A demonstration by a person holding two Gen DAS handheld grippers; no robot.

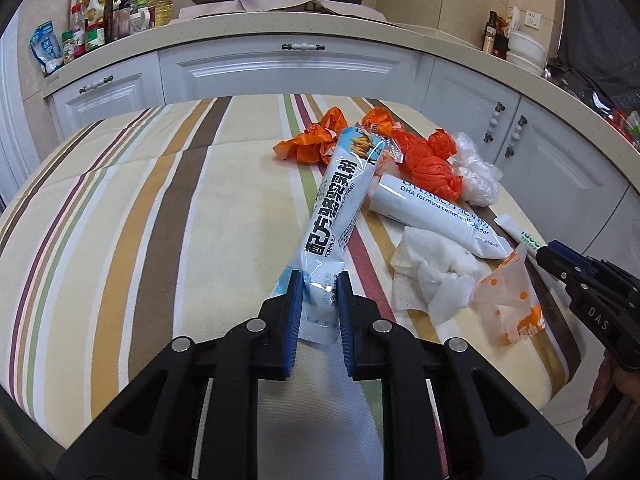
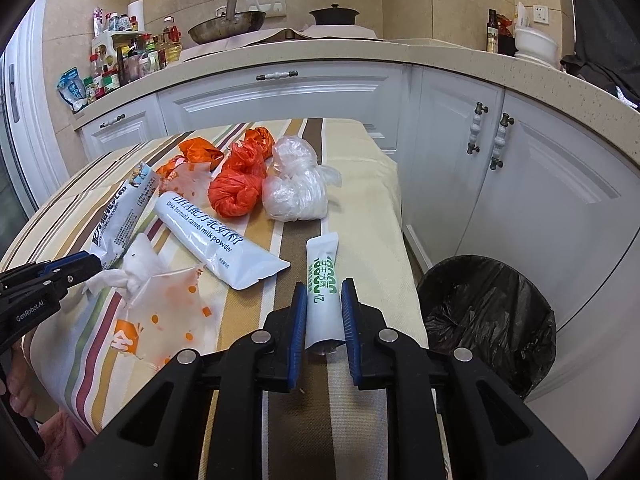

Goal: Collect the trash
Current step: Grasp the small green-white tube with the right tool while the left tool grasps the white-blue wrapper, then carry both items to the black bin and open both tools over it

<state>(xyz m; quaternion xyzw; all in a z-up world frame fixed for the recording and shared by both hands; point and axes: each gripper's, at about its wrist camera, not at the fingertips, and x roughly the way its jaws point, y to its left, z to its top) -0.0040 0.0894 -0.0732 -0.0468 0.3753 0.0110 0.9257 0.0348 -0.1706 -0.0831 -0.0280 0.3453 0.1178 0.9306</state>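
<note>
Each hand-held gripper pinches one packet — left (image 1: 319, 282) the blue milk powder packet (image 1: 345, 196), right (image 2: 324, 294) the small green-print packet (image 2: 320, 292). Lift both clear of the table (image 2: 352, 208) — then drop them over the black bin (image 2: 486, 320)

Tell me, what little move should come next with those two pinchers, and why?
Probably swing the right gripper toward the black-lined bin beside the table. It is shut on the small green-print sachet, and the left gripper already pinches the blue milk-powder packet.

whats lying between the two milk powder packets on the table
No separate item. In the left wrist view the packet held by the left gripper, the blue-print milk powder packet, lies close against the DHA milk powder packet, their upper ends meeting beside the orange bag.
</note>
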